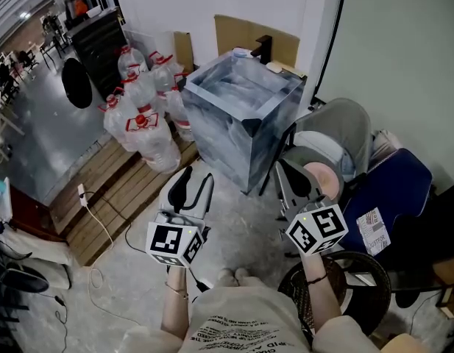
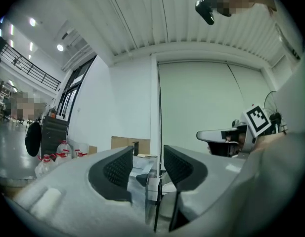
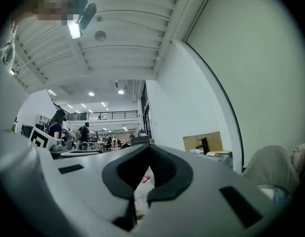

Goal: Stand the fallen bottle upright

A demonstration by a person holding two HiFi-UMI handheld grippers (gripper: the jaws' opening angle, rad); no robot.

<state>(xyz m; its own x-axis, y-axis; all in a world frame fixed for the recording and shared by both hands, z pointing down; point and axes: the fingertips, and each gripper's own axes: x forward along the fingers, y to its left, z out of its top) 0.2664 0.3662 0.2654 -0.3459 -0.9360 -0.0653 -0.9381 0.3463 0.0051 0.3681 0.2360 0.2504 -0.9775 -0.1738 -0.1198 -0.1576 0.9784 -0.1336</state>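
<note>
Jugs (image 1: 142, 120) at 10 o'clock are showing red caps and labels. Box (image 1: 241, 116) at 12 is wearing grey-blue marbling. Seat (image 1: 399, 190) at 3 is reading dark blue. Cardboard (image 1: 245, 31) is showing tan.

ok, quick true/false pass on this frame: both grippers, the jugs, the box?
1. The left gripper has its jaws apart, with nothing between them. True.
2. The right gripper holds a bottle. False: its jaws meet at the tips and hold nothing.
3. The water jugs have blue caps. False: their caps are red.
4. In the head view, the water jugs stand left of the marbled box. True.
</note>
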